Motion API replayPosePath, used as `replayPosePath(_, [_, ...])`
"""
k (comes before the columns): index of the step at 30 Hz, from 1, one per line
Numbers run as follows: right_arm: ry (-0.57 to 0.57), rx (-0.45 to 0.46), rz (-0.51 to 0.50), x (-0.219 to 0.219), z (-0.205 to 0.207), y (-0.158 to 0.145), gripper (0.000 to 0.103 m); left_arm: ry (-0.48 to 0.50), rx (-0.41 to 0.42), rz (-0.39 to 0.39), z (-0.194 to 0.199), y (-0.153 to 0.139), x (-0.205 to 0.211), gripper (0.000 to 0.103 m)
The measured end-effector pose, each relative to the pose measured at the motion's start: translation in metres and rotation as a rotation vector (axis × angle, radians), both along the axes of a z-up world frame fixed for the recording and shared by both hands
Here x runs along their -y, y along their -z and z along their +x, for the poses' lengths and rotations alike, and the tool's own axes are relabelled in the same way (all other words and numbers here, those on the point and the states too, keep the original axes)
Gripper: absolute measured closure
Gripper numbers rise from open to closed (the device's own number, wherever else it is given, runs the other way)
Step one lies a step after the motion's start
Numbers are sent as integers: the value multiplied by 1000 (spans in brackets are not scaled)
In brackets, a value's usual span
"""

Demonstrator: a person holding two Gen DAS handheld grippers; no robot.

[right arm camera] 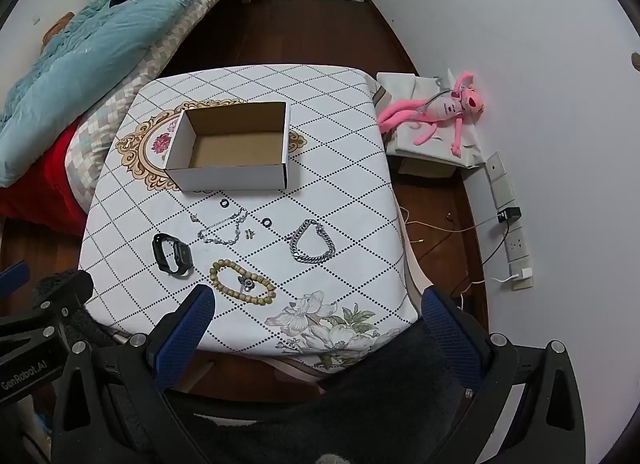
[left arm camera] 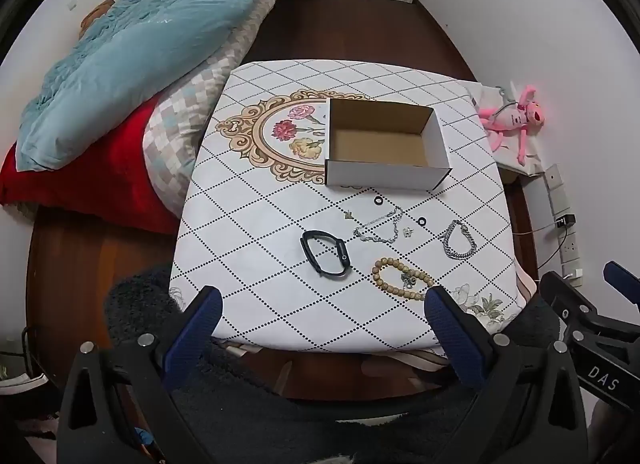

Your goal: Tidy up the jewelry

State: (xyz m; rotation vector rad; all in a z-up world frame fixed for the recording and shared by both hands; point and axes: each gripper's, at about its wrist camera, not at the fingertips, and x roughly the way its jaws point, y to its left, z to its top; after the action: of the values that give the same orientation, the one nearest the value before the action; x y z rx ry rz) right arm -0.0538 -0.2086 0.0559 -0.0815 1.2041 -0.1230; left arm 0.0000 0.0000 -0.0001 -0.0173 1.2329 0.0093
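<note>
- Wooden bead bracelet [right arm camera: 242,282] lies nearest, just ahead of the right gripper [right arm camera: 316,308], a little left of its centre, long axis running across the fingers.
- Left gripper [left arm camera: 324,306] sits slightly further off; both have fingers wide, holding nothing.
- Cardboard box [right arm camera: 230,148] waits beyond, on the diamond-patterned bench [right arm camera: 340,192], bed [right arm camera: 80,44] to the left.

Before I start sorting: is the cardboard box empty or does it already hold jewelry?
Empty. The cardboard box stands open-topped with only bare brown floor showing inside in both views; the bead bracelet and chain bracelet lie outside it on the table.
</note>
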Motion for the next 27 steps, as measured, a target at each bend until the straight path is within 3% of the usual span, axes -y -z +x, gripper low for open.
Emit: replayPosePath(27, [0,9,-7,0,0,-8,0,1,16,-7,-3,-6,2,0])
